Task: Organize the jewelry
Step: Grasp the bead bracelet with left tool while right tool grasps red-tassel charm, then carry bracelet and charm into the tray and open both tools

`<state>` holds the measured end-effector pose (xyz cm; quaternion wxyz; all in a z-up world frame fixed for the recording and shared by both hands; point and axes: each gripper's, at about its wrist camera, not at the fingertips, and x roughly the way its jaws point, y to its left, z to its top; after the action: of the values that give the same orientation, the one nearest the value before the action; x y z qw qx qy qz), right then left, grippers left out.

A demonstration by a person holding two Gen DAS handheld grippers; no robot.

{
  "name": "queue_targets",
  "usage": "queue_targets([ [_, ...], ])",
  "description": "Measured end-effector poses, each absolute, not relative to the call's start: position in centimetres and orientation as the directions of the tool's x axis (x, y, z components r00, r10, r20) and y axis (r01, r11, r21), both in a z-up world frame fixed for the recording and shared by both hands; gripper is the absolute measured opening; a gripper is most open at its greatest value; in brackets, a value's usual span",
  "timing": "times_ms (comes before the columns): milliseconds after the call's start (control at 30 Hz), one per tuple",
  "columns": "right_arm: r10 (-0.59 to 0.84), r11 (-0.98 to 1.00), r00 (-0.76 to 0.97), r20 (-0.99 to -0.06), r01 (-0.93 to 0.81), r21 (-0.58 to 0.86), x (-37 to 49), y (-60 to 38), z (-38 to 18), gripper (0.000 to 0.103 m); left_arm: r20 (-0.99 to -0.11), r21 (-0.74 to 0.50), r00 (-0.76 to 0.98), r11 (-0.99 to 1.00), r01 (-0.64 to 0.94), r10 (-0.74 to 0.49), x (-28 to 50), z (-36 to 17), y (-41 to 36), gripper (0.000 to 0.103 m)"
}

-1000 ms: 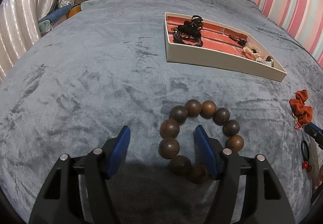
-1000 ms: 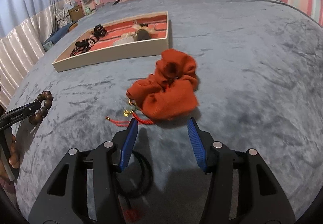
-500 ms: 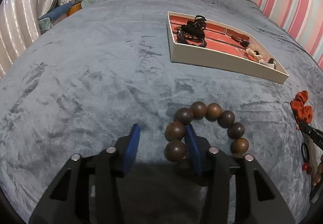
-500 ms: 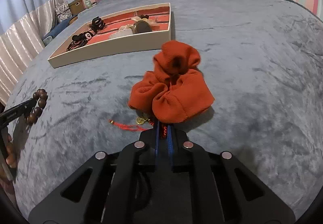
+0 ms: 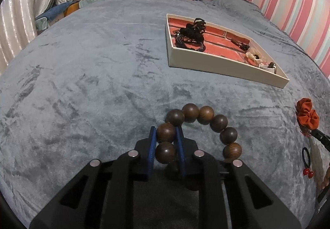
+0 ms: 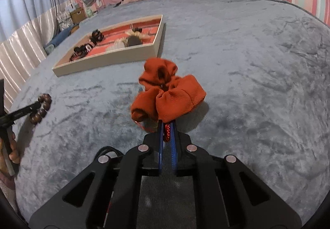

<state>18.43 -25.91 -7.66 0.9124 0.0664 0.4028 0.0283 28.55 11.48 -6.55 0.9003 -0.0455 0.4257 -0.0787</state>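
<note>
both grippers had closed in: left gripper was closing on the bead bracelet, right gripper pinched the scrunchie. lift gently toward the tray at one o'clock.

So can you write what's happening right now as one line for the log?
left gripper: closing on wooden bead bracelet | right gripper: shut on red cord of orange scrunchie | tray: ahead on blanket

We cannot see the near beads of the wooden bracelet, hidden behind the fingers; small pale pieces in the tray stay unidentifiable.
</note>
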Motion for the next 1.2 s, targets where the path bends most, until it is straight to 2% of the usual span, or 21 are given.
queue_targets([
  [467, 0.154, 0.983, 0.753, -0.640, -0.053, 0.174, 20.2, -24.8, -2.3, 0.007, -0.692, -0.187, 0.680, 0.970, 0.155, -0.242, 28.0, -2.8, 10.7, 0.019],
  [900, 0.162, 0.984, 0.813, -0.559, -0.091, 0.153, 24.3, -22.7, 2.1, 0.007, -0.639, -0.120, 0.727, 0.966, 0.229, -0.252, 30.4, 1.8, 7.9, 0.019],
  [1200, 0.183, 0.981, 0.811, -0.556, -0.115, 0.155, 30.7, -21.8, 3.4, 0.007, -0.591, -0.093, 0.760, 0.959, 0.268, -0.270, 33.9, 5.6, 6.3, 0.019],
])
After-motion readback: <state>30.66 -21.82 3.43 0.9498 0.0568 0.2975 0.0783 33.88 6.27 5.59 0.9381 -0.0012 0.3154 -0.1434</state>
